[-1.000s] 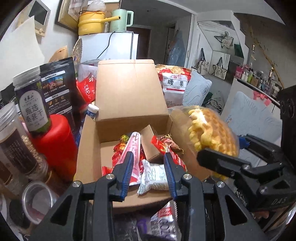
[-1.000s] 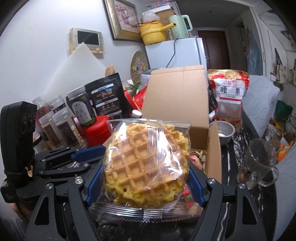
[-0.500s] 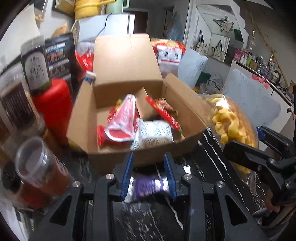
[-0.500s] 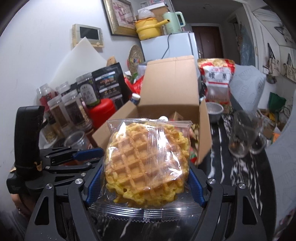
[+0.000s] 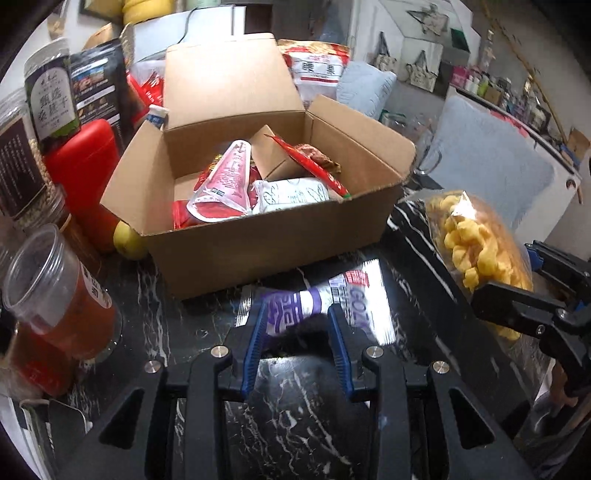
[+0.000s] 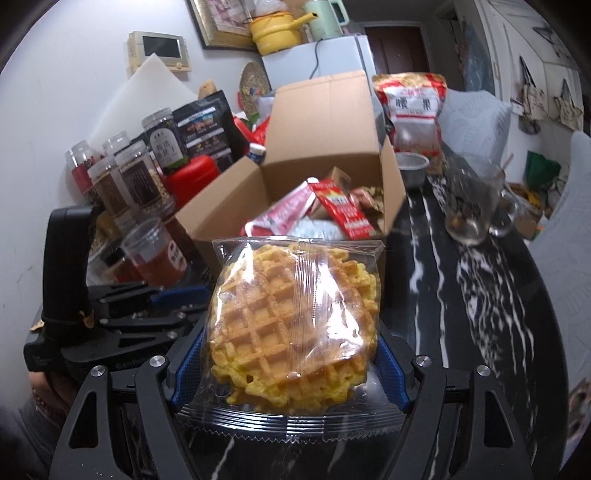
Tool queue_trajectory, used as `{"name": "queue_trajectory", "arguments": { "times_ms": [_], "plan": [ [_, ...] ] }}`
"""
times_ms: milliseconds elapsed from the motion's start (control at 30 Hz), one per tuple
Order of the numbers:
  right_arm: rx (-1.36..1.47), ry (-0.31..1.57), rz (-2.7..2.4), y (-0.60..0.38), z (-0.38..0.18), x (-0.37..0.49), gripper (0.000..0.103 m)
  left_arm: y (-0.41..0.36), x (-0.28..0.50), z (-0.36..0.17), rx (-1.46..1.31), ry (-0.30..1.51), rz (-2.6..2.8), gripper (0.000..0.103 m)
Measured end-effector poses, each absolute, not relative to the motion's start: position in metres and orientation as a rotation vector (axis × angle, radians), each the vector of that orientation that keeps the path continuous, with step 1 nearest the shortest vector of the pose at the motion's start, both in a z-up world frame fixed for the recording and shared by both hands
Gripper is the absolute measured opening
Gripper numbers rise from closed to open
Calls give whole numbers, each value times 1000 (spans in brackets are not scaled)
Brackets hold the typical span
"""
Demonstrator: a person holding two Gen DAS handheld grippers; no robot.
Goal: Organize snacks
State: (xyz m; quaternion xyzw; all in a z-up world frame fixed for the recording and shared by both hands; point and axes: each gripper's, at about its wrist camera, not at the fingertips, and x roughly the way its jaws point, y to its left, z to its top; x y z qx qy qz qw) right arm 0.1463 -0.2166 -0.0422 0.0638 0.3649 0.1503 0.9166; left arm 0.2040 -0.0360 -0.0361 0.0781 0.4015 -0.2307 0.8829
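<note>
Waffle packet (image 6: 293, 325) sits clamped between the right gripper (image 6: 291, 354) fingers, near the open cardboard box (image 5: 258, 236); left gripper (image 5: 297, 314) fingers spread around a purple-and-white wrapper (image 5: 317, 299) on the desk (image 5: 295, 406).

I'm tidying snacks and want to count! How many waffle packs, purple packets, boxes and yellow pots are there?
Waffle pack: 1
Purple packet: 1
Box: 1
Yellow pot: 1
Total: 4
</note>
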Motion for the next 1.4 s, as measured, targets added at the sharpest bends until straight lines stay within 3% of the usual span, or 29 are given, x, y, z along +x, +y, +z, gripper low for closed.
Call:
{"name": "queue_trajectory", "arguments": {
  "times_ms": [267,300,367,400,433,467,1033,1067,1133,1167,1233,1400],
  "plan": [
    [176,809,291,-224,-63,139,79,-43,211,-50,275,894,-566,34],
    [184,814,287,-225,-64,138,79,-43,212,-51,276,900,-574,38],
    [196,821,280,-228,-67,137,79,-44,214,-52,307,894,-582,62],
    [199,824,276,-229,-68,137,79,-45,215,-51,329,881,-585,86],
    [202,827,271,-230,-69,136,79,-47,215,-50,354,860,-591,99],
    [204,830,267,-232,-70,136,79,-48,214,-49,370,843,-596,100],
    [215,864,229,-250,-83,149,79,-85,251,-79,457,873,-693,98],
    [214,865,229,-251,-84,150,79,-87,253,-81,460,884,-690,96],
    [212,867,230,-250,-85,152,79,-90,256,-86,469,915,-684,76],
    [210,870,233,-250,-85,153,79,-91,257,-89,474,927,-676,72],
    [209,872,237,-249,-86,154,79,-88,255,-90,464,895,-634,55],
    [207,873,246,-250,-88,154,79,-84,251,-90,414,905,-633,39]
  ]
}}
